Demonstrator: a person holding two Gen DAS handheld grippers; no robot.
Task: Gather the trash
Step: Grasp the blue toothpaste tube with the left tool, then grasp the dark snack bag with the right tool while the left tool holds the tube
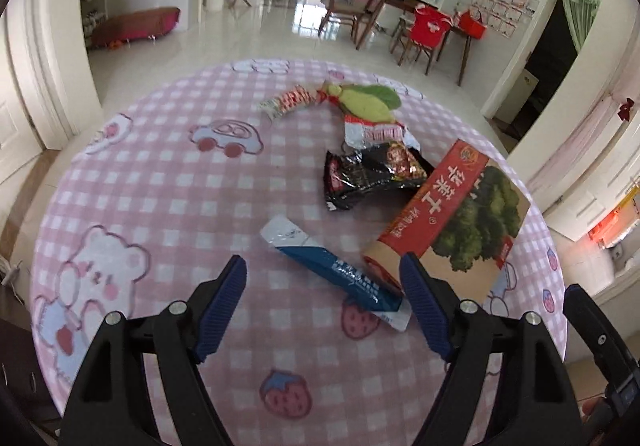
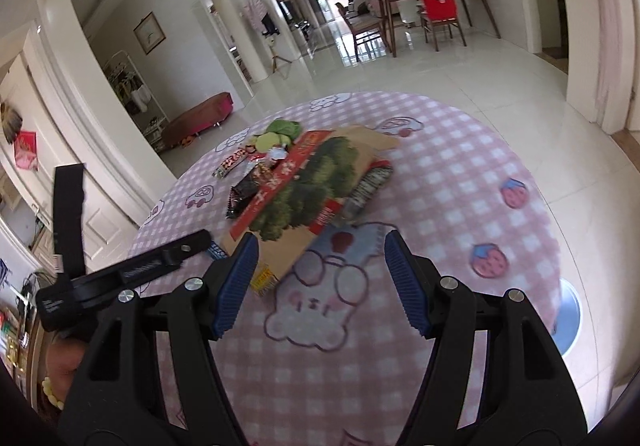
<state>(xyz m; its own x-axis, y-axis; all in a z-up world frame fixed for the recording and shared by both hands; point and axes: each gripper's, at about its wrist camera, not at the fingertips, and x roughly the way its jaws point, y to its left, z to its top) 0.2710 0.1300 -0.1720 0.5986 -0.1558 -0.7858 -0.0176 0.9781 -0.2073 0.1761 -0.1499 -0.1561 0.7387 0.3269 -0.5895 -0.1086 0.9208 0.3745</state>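
Observation:
Trash lies on a round table (image 1: 168, 181) with a pink checked cloth. A blue sachet (image 1: 332, 270) rests nearest, with a red cardboard box (image 1: 460, 217) printed with a green tree to its right. Behind them lie a black snack wrapper (image 1: 372, 173), a silver and red wrapper (image 1: 376, 131), a green wrapper (image 1: 368, 99) and a red-white candy wrapper (image 1: 288, 101). My left gripper (image 1: 322, 266) hovers open over the sachet, touching nothing. My right gripper (image 2: 322, 242) is open and empty just short of the red box (image 2: 312, 181), which covers a striped wrapper (image 2: 370, 185).
The right wrist view shows one of the left gripper's fingers (image 2: 176, 254) at the left, near the box's corner. A blue round container (image 2: 568, 322) sits below the table's right edge. Glossy tiled floor, dining chairs (image 1: 424, 29) and a wooden table stand far behind.

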